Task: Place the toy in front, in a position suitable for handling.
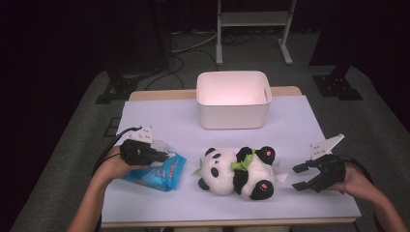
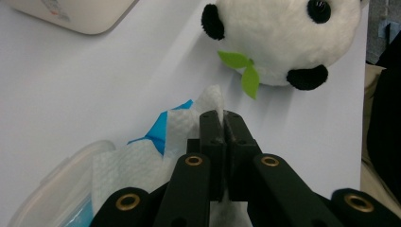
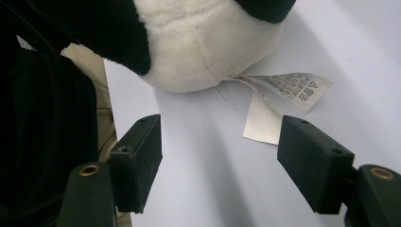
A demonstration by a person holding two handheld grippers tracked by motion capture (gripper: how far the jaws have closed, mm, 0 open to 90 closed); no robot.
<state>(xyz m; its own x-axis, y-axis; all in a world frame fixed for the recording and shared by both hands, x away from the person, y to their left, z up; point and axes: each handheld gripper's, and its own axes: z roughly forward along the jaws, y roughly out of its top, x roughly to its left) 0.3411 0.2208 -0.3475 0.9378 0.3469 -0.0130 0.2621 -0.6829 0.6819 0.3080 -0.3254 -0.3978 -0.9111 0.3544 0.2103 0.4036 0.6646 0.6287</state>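
Left claw pinched shut on a wipe pulled from the blue pack at bench left, right claw wide open, empty by the panda; wipe's thin, limp, tearable, so grip the corner.

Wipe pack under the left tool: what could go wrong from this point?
1. The left tool is shut on a wet wipe sticking out of the blue pack; nothing pins the pack, so a pull may lift it instead of freeing the sheet.
2. More wipes may trail out behind the gripped one.
3. The right tool is open beside the panda near its tag, and could snag it.
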